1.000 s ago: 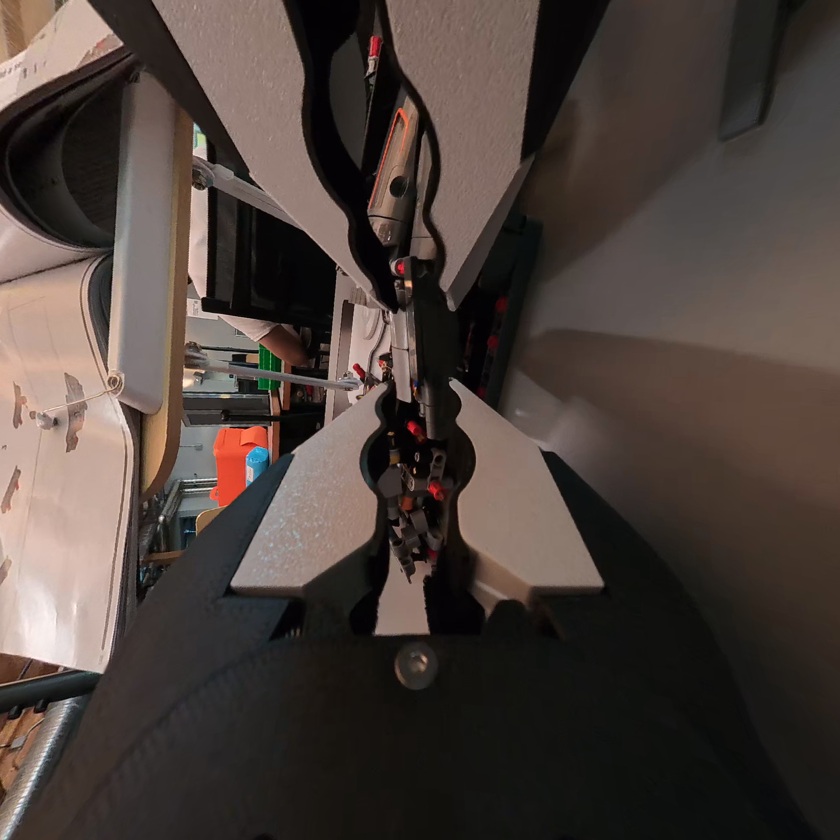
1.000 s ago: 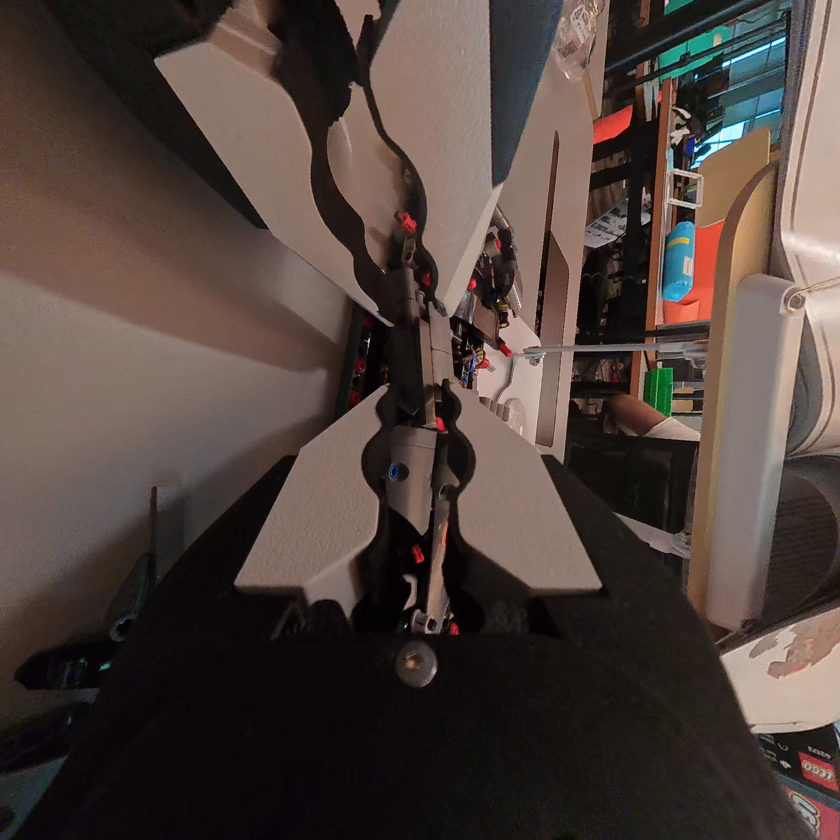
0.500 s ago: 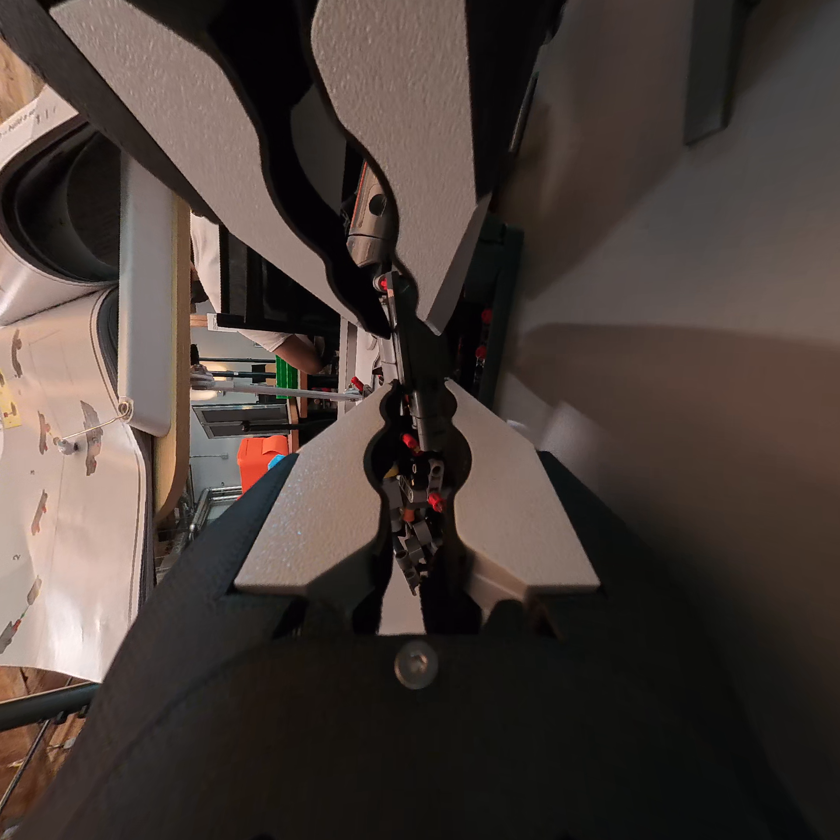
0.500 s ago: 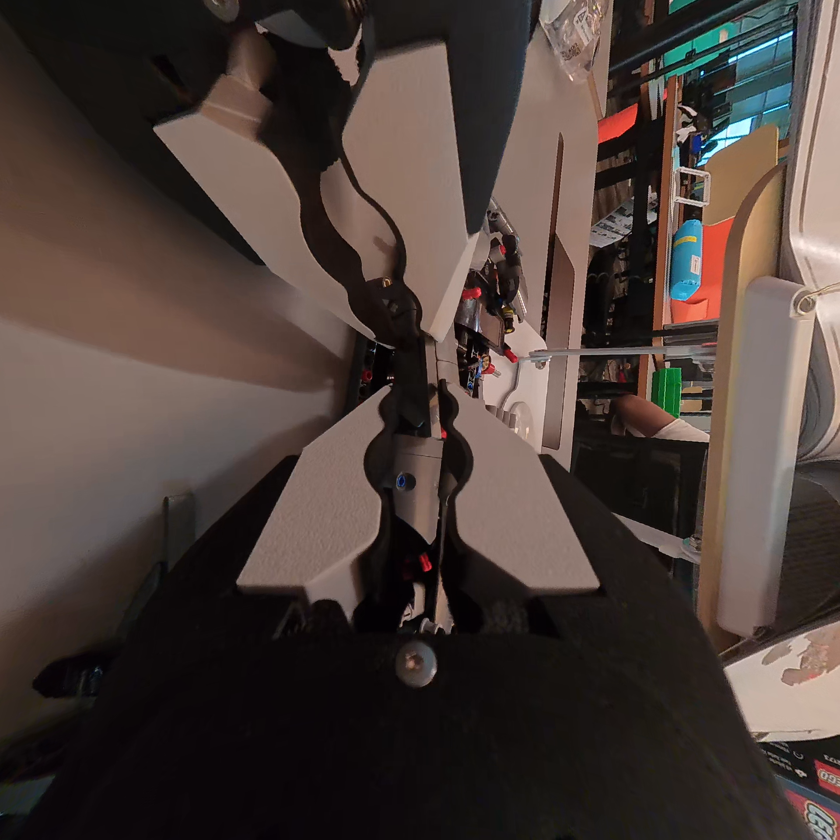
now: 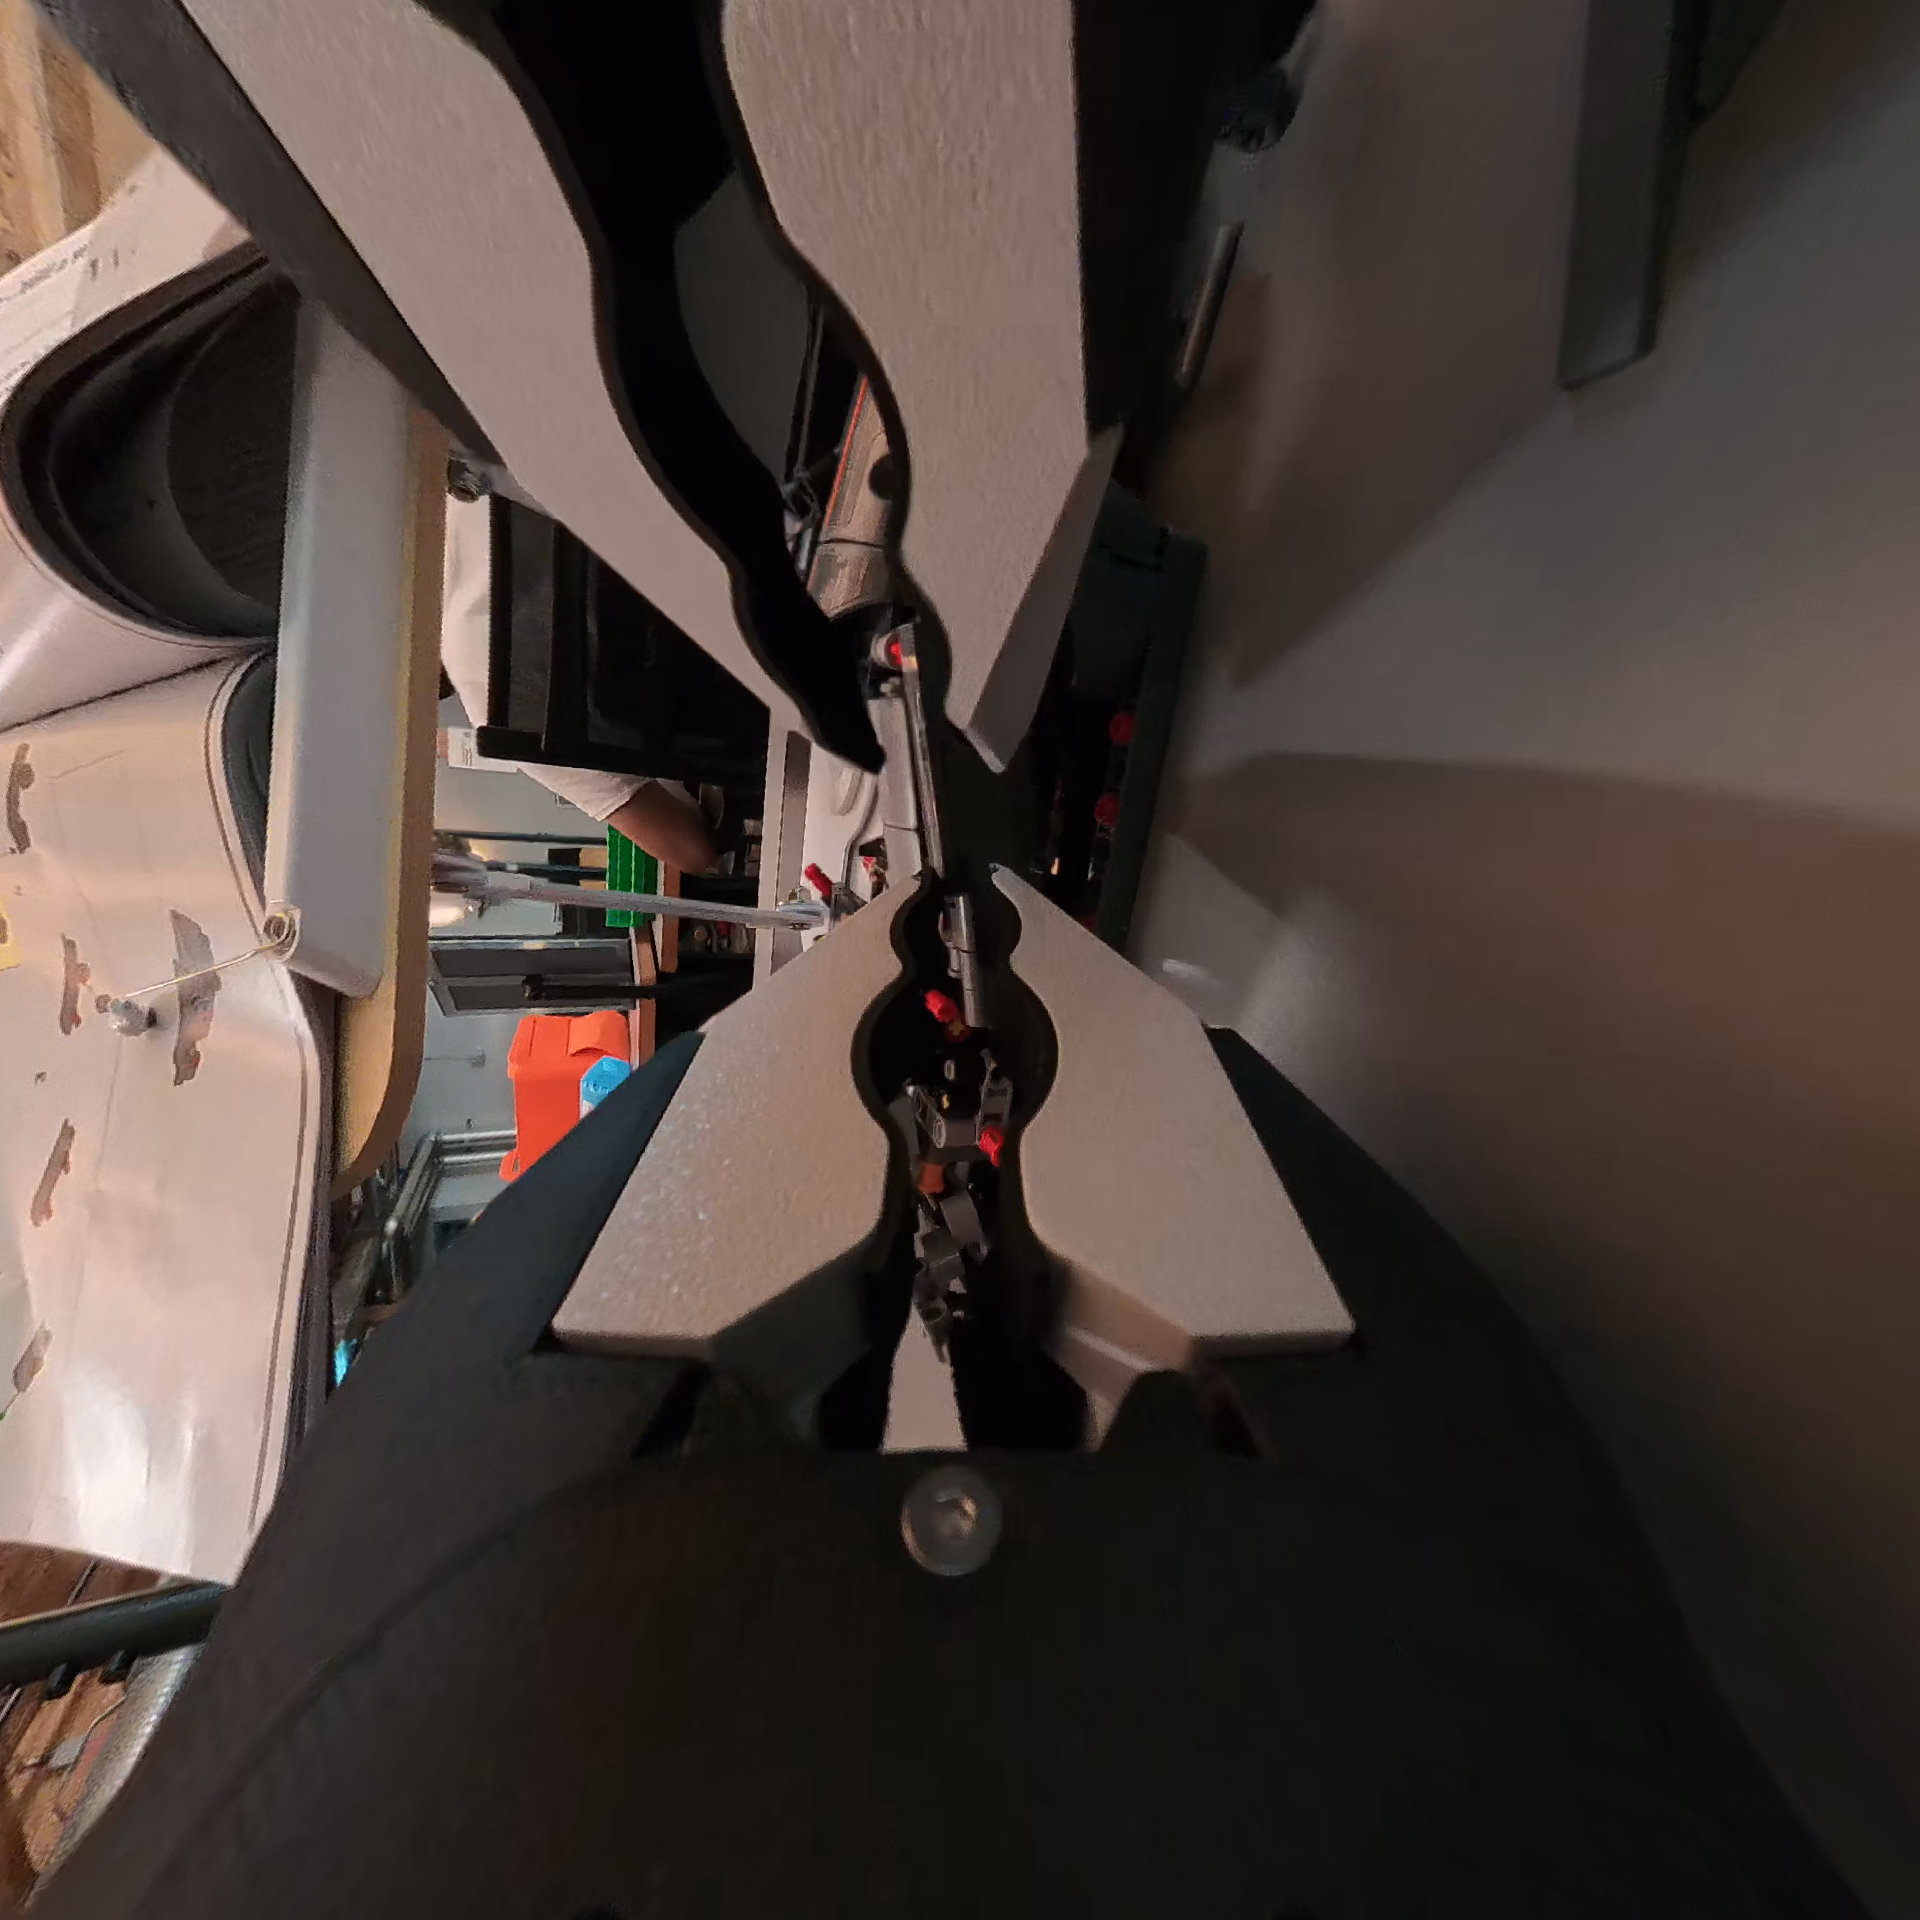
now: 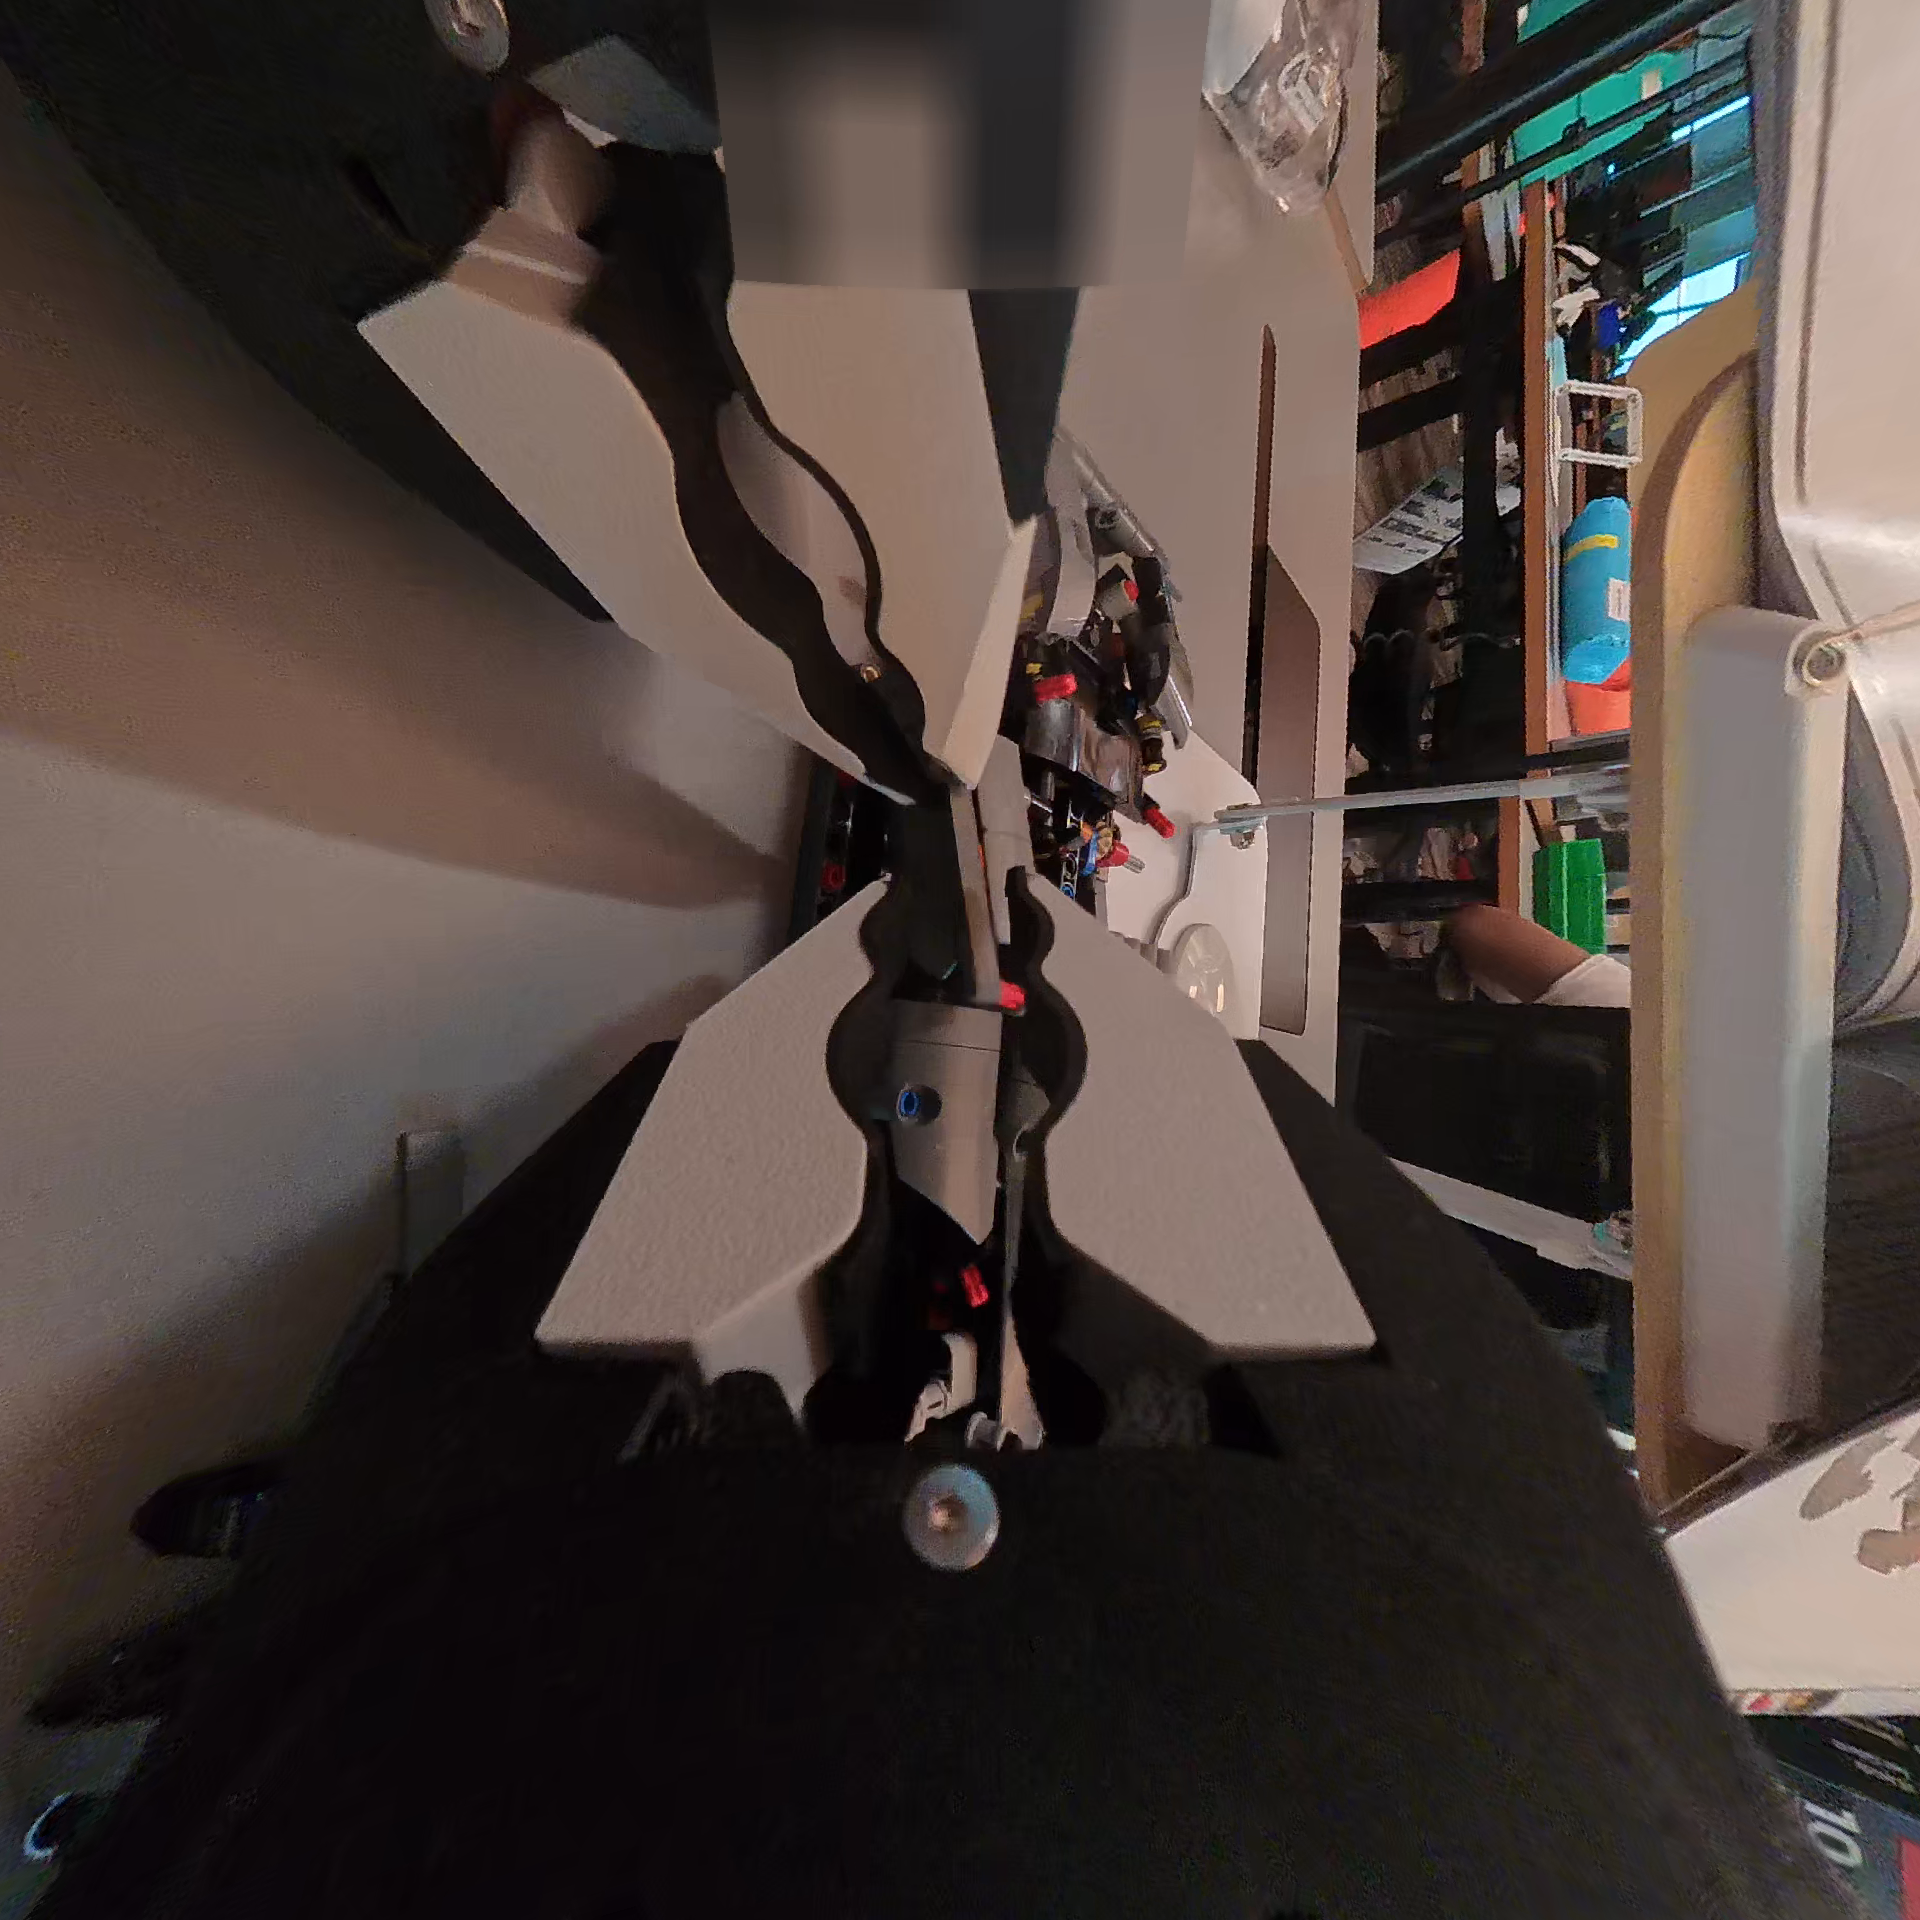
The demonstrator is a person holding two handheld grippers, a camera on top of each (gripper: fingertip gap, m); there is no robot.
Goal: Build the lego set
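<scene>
Both views are turned on their side. My left gripper is shut on one end of a dark grey lego assembly with red pins. My right gripper comes in from the top, tip to tip with it. A thin grey beam spans the gap between the two. In the right wrist view my right gripper is shut on the other end, a light grey panel with a blue pin. The left gripper meets it from above.
A white table lies beside the grippers. A pile of loose lego parts sits on a white sheet, with a black tray holding red pins near it. A clear bag lies farther off. A person's arm shows behind. Less than 4 cm separates the two grippers' tips.
The two grippers have drawn closer, so their tips nearly meet. Both stay shut on the lego assembly, which has shifted slightly.
</scene>
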